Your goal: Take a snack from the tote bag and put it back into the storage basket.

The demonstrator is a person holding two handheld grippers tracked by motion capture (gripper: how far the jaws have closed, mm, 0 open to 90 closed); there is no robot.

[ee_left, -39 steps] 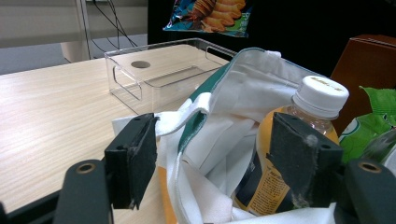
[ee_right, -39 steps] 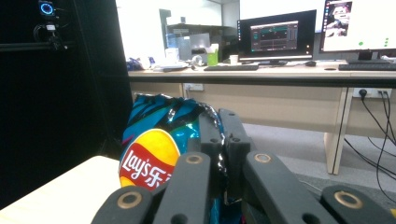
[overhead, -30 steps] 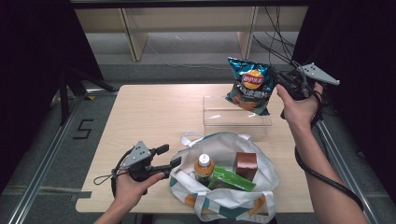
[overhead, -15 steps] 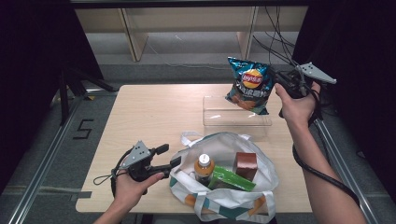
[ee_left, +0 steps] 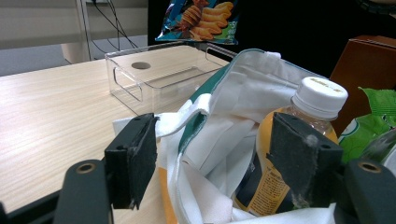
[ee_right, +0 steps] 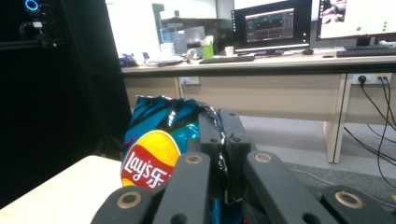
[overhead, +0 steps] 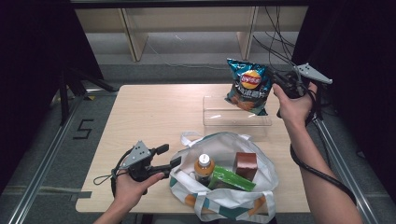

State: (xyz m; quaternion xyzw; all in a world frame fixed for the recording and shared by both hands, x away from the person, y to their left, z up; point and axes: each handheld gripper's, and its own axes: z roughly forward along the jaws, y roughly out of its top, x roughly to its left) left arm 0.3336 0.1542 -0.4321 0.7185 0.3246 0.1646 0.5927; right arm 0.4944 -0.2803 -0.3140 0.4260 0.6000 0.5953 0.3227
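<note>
Item: chip bag point(overhead: 249, 87), light, crinkly, crushable, which your right tongs point(overhead: 275, 80) pinch shut at its edge; left tongs point(ee_left: 219, 158) gape around the tote's rim point(ee_left: 205, 105).

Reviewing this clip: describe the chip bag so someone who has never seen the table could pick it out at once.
Start at the clear plastic bin on the far side of the wooden table. Just above it, the chip bag hangs in the air, pinched at its edge by the shut jaws of the right gripper. Unlike the bottle, brown box and green packet in the tote bag, it is blue with a red and yellow logo.
</note>
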